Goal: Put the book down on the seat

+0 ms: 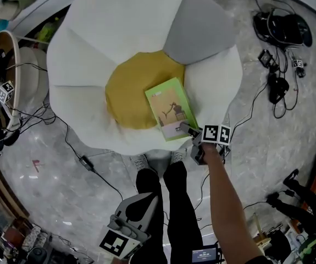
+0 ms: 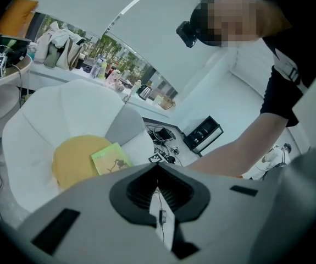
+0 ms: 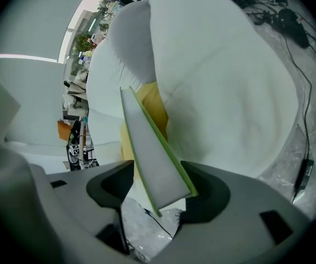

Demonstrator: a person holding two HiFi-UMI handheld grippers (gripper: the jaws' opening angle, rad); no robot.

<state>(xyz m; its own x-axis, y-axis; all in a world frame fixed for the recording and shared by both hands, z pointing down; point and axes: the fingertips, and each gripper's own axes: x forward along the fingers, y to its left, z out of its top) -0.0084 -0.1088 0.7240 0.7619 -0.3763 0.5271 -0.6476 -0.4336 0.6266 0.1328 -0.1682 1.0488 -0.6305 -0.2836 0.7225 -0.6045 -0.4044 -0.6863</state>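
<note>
- Lying cover up on the seat (image 1: pixel 86 59): one green book (image 1: pixel 171 109). It straddles the rim of the yellow centre (image 1: pixel 127 95) and a white petal, with its near corner toward the seat's front edge.
- Seat, one: flower-shaped and on the floor, with white petals, one grey petal (image 1: pixel 199 29) and one yellow centre.
- Grippers, two, one in each hand.
- Right gripper (image 1: pixel 189 131): at the book's near corner, pointing down. Its jaws stand wide apart. The right gripper view shows the book's corner between them, close to one pad with a clear gap to the other, so they are not pinching it.
- Left gripper (image 1: pixel 145 199): low in the head view beside the person's legs (image 1: pixel 168 202), well apart from the seat. Its jaws are closed together with nothing between them; only floor and one thin cable show past them.
- Legs, two, in dark trousers, standing just in front of the seat.
- Cables (image 1: pixel 75 147), several, trailing over the marbled floor (image 1: pixel 48 175) on both sides of the seat.
</note>
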